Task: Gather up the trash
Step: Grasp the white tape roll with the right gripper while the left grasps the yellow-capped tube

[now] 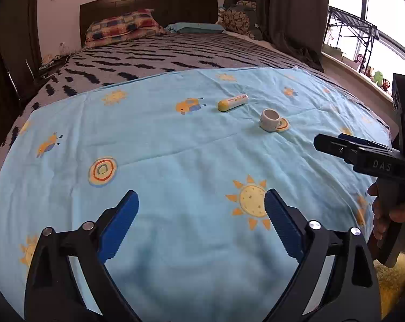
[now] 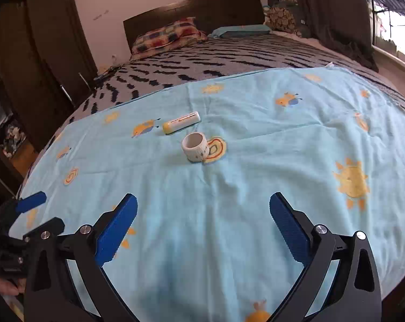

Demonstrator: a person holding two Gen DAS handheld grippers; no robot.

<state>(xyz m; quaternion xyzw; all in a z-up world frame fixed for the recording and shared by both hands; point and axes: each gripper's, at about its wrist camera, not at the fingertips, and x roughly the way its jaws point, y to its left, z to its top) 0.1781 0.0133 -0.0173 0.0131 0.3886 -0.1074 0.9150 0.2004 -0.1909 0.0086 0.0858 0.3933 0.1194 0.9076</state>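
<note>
On the light blue sheet (image 1: 175, 166) spread over the foot of the bed, the yellow and white tube (image 1: 232, 102) lies on its side toward the sheet's far edge, roughly midway between its side edges; just to the right and a little nearer sits the small white cup (image 1: 270, 119), tipped and apart from the tube. The left gripper (image 1: 201, 210) hangs over the near edge with jaws wide and nothing between them; the right gripper (image 2: 203, 214) does the same, jaws spread and empty, both well short of the two pieces. I'd guess the risk is the soft bedding; a pad pressing down beside the tube could roll it off, or nudge the cup over; a loose fold of sheet might get pinched along with either; and two grippers heading for neighbouring things could knock together.
</note>
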